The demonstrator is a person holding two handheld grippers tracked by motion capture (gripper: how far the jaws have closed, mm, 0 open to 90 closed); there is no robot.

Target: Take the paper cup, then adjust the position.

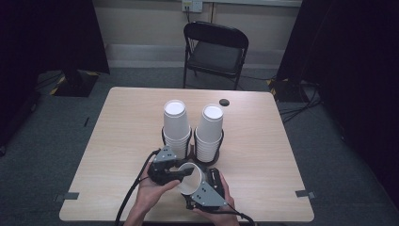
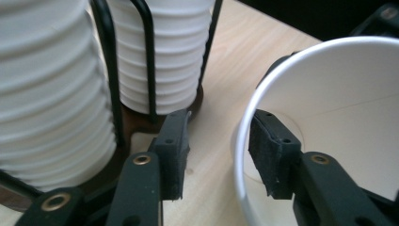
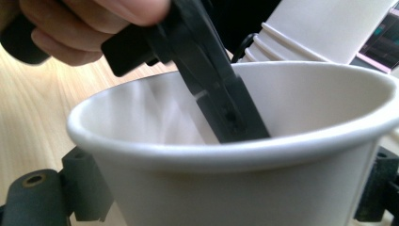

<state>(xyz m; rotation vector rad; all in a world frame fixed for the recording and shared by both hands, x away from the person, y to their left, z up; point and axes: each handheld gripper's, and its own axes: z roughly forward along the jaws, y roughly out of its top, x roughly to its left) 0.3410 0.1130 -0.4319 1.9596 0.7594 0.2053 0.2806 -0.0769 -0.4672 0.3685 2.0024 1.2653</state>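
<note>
A single white paper cup point(image 1: 190, 179) lies tilted over the table's front, mouth toward the left. My right gripper point(image 1: 203, 189) holds its body from below; in the right gripper view the cup point(image 3: 263, 155) sits between my two jaws, gripper point(image 3: 230, 200) shut on it. My left gripper point(image 1: 178, 172) is open astride the rim. In the left gripper view one pad point(image 2: 273, 157) sits inside the cup point(image 2: 339, 94) and the other pad point(image 2: 174, 153) stays outside, apart from the wall, with the gripper point(image 2: 219, 160) open.
Two tall stacks of white cups point(image 1: 176, 125) point(image 1: 210, 129) stand in a black wire holder point(image 1: 192, 153) just behind the grippers. A small black disc point(image 1: 224, 102) lies near the table's far edge. A folding chair point(image 1: 215, 52) stands beyond the table.
</note>
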